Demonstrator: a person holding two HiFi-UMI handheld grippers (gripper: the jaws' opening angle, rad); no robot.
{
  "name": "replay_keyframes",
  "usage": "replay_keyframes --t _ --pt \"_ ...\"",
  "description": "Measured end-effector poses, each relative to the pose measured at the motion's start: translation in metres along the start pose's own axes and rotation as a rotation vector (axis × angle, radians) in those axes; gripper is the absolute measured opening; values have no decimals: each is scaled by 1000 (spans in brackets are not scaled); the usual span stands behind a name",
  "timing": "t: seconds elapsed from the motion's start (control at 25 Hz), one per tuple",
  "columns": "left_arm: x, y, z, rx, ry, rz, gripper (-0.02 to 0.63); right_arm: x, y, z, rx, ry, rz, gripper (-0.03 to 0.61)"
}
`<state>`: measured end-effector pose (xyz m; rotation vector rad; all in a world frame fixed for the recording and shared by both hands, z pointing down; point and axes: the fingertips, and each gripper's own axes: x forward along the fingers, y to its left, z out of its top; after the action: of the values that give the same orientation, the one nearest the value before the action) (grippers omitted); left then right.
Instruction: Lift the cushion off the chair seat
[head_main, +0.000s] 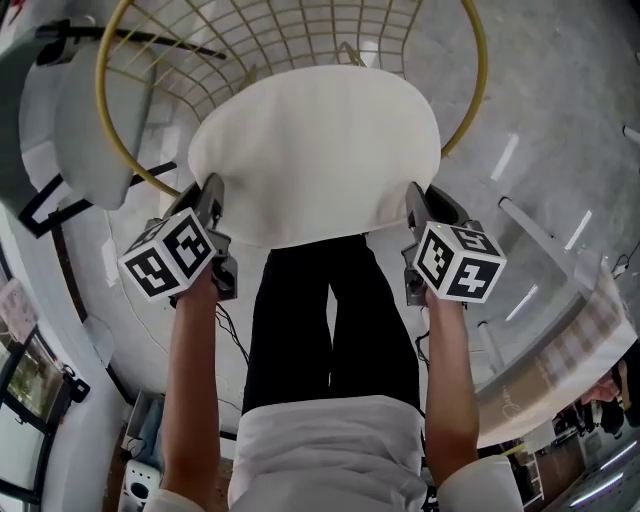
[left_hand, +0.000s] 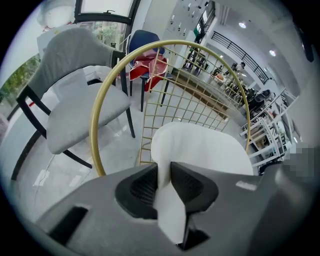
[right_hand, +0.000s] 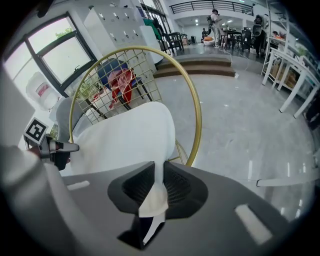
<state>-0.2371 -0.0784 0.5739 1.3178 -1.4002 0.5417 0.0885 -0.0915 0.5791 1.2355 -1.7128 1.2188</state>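
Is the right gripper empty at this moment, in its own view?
No: the right gripper is clamped on an edge of the white cushion.

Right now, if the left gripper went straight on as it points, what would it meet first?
The white cushion: the left gripper is shut on its edge, and its body fills the line ahead; the gold chair seems behind.

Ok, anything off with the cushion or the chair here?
Nothing stands out. The cushion sits roughly even between the left gripper and the right gripper, each clamped on a near edge. The fabric bunches only at the jaws, with no tear visible. The gold wire chair looks upright and intact.
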Motion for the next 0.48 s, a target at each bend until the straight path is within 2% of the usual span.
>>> replay_keyframes --t 0.48 --pt "-33 -14 10 14 -26 0 84 -35 9 11 -13 -12 16 61"
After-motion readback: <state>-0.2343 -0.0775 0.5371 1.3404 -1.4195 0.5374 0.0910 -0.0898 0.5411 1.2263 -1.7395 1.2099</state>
